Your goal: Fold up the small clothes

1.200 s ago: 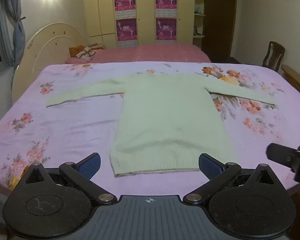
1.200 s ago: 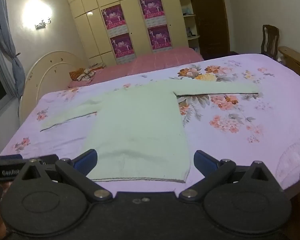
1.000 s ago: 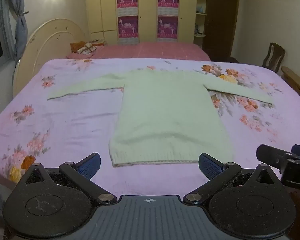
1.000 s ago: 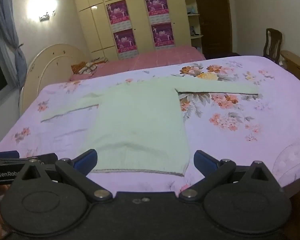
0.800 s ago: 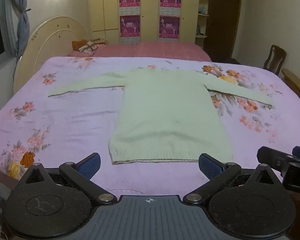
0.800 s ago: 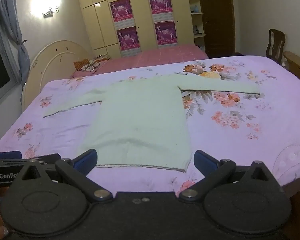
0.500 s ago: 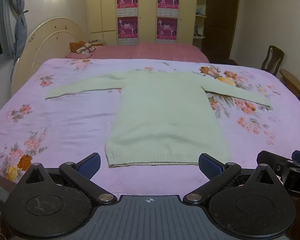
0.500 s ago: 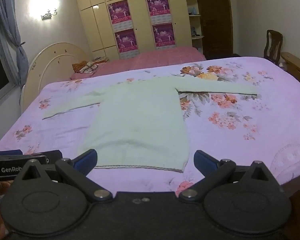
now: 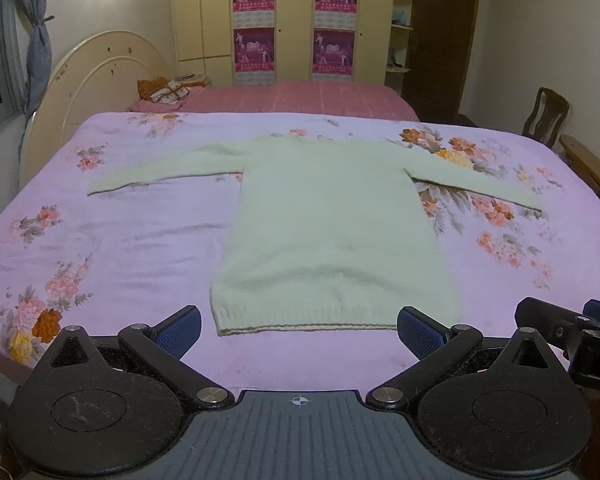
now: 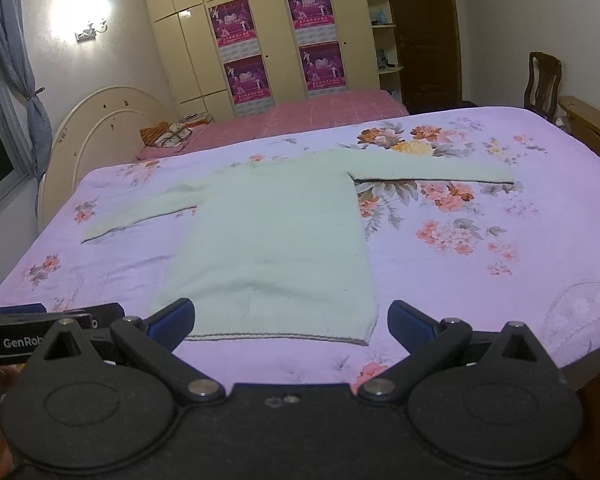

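A pale green sweater (image 9: 332,232) lay flat on the floral bed (image 9: 112,240), sleeves spread. Both the left hand-held gripper (image 9: 298,330) and right hand-held gripper (image 10: 290,320) hovered near its hem, apparently clear of it, jaws wide and empty.

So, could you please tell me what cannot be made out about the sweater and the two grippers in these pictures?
- Pale green knit sweater: its underside is hidden in both views, since it lies flat on the floral purple bedspread.
- Neckline: too far and washed out in both views.
- Right gripper: in the left wrist view the right edge cuts off all but its tip.
- Left gripper: in the right wrist view only a black bar shows, its lettering cut short behind the right gripper's own frame.
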